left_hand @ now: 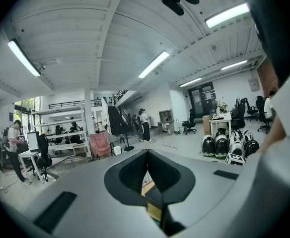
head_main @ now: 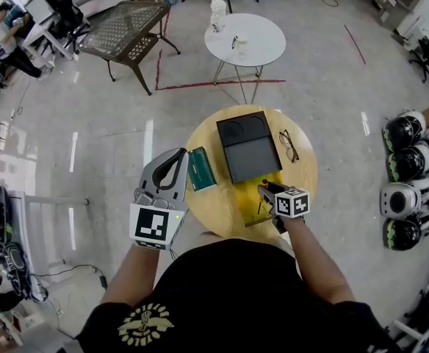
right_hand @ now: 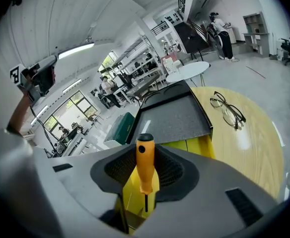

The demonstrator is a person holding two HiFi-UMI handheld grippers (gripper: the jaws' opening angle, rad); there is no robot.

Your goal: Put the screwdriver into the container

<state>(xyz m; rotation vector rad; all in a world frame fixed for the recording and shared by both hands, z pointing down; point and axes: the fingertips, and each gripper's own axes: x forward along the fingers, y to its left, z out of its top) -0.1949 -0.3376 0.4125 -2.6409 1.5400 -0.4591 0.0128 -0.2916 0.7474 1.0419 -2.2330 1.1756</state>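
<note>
In the right claw (right_hand: 145,175), a screwdriver (right_hand: 145,155); orange handle, black cap.

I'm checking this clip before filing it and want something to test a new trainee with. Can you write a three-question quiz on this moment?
1. True or false: the right gripper is clamped on the orange handle of the screwdriver.
2. In the head view, what lies just right of the black tray? A. green box B. glasses C. scissors
3. What colour is the container beneath the screwdriver?

Key: 1 true; 2 B; 3 yellow.
</note>
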